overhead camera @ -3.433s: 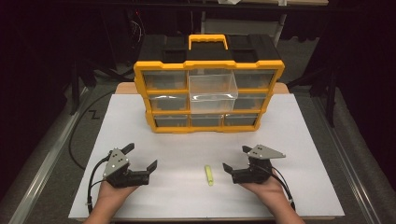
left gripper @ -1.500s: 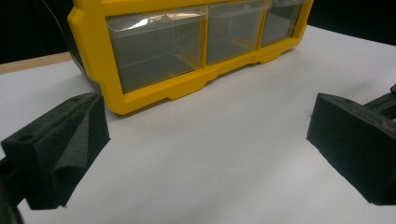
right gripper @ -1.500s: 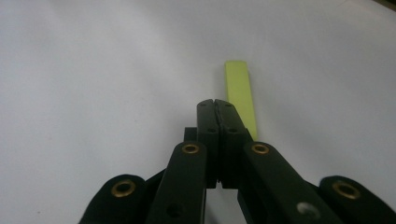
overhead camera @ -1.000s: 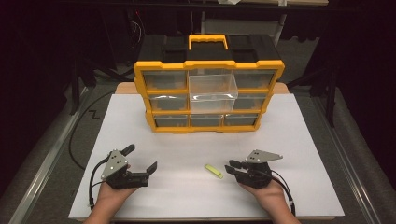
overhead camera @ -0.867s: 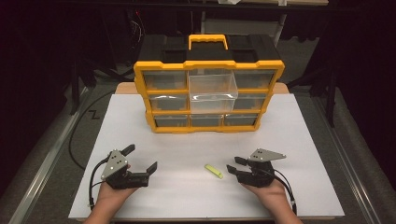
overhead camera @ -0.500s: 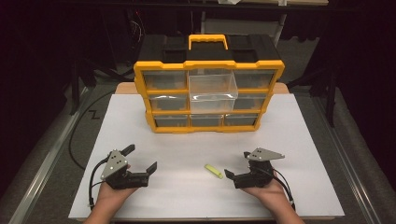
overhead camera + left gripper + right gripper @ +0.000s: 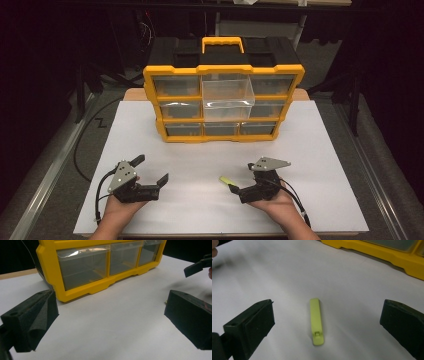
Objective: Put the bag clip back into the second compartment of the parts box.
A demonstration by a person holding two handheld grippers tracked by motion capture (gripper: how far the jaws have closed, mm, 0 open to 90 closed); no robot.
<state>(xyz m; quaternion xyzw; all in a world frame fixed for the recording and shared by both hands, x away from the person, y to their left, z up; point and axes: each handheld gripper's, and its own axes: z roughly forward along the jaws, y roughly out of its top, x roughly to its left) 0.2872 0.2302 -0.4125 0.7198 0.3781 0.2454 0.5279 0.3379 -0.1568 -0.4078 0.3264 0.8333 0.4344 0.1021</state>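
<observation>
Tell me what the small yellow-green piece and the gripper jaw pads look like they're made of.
The yellow-green piece looks like molded plastic: smooth, matte, uniform colour, with a small molded notch near one end. The right gripper pads look like black foam or soft rubber: dull, slightly grainy.

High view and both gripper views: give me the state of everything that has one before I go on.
Left gripper: open, holding nothing, resting low at the white table.
Right gripper: open, jaws either side of the clip, not touching it.
Yellow-green clip: lying flat on the table, free.
Organizer: upright; middle drawer pulled out, apparently empty; other drawers pushed in.
</observation>
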